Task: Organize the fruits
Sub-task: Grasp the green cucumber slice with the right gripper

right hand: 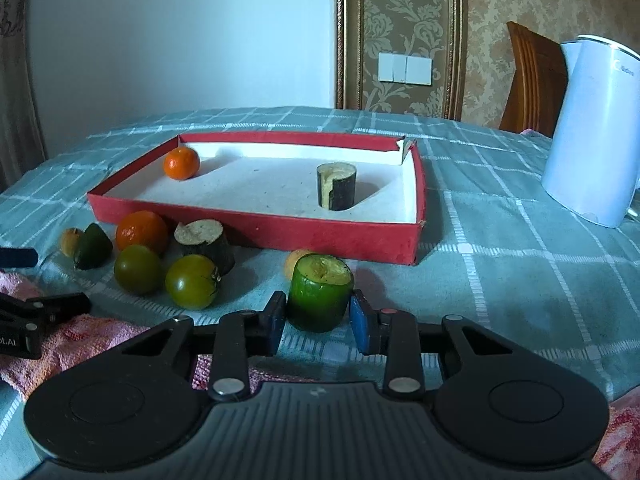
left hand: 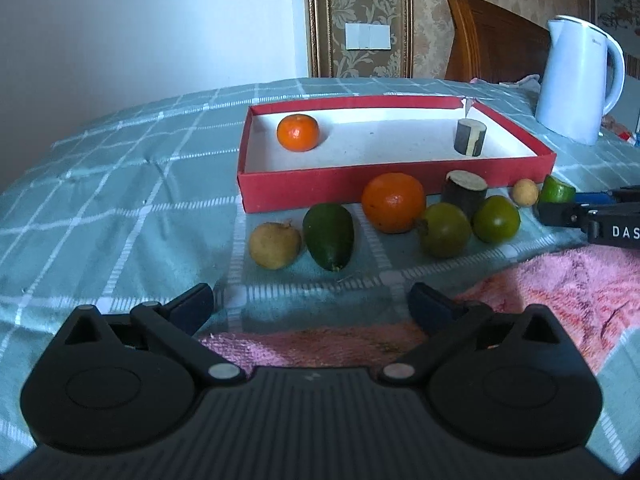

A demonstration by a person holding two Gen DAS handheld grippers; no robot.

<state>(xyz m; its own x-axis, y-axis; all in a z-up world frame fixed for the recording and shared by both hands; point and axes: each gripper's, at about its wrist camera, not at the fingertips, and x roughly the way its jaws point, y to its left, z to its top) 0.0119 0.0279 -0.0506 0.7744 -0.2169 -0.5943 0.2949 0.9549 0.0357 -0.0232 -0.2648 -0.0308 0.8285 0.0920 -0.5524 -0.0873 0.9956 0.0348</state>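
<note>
Low in the centre of the right wrist view, my right gripper is clamping a short green cut piece of fruit, its blue pads pressing on either flank while the piece is sitting upright on the checked cloth, just in front of the red tray. I am judging this grip as the weak point: the pads are biting low on a rounded, smooth skin, so the piece may be twisting or squirting out as I am lifting it over the tray's near wall. Behind it, partly hidden, a small yellowish fruit is resting close, and I could be nudging it into a roll. At the bottom of the left wrist view my left gripper is standing wide apart and holding nothing, hovering over the pink towel; ahead of it in mid frame are lying a pale round fruit, a dark green avocado, an orange and two green tomatoes. These are crowding together, some touching, so closing on one may be shoving its neighbours away. Inside the tray a mandarin and a dark cut stub are already sitting well apart; a careless drop could be knocking the stub over.
</note>
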